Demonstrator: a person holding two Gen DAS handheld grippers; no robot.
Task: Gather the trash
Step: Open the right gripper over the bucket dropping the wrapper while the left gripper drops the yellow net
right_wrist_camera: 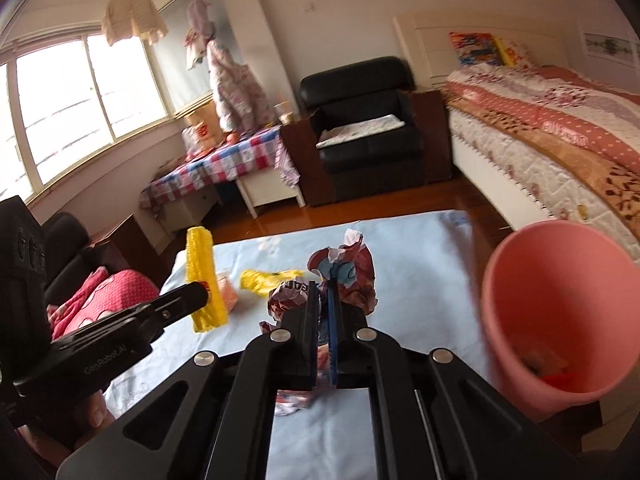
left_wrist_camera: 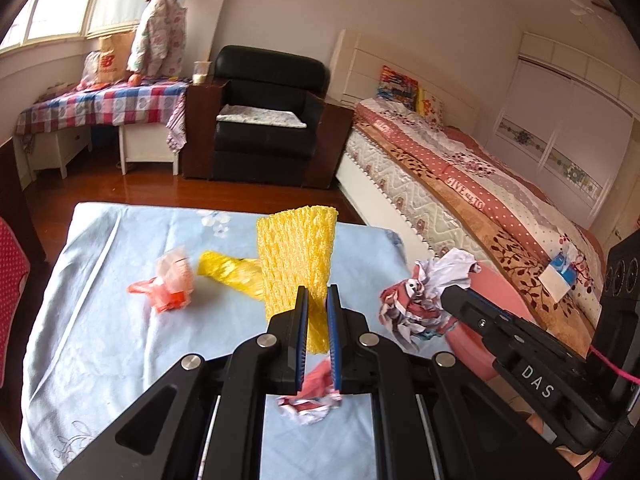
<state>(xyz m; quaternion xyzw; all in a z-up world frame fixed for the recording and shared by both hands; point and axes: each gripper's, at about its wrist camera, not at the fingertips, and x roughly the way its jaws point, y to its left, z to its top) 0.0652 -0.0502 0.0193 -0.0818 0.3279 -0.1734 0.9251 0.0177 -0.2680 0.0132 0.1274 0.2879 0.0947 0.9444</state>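
I see the surface (left_wrist_camera: 100, 320) under a pale blue cloth, with the pink bin (right_wrist_camera: 556, 316) off its right edge, tilted so its mouth faces my right camera, some scraps in its bottom. My left gripper (left_wrist_camera: 318, 300) has its jaws clenched on the yellow foam net (left_wrist_camera: 296, 256), which stands upright above the cloth. My right gripper (right_wrist_camera: 325, 300) has its jaws closed on the crumpled paper (right_wrist_camera: 344, 276), a red, white and blue wad held up near the bin. A yellow bag (left_wrist_camera: 230, 270) lies on the cloth just behind the net, and an orange bag (left_wrist_camera: 172, 284) lies to its left, near but apart. A smaller paper scrap (left_wrist_camera: 312, 398) lies on the cloth below my left jaws.
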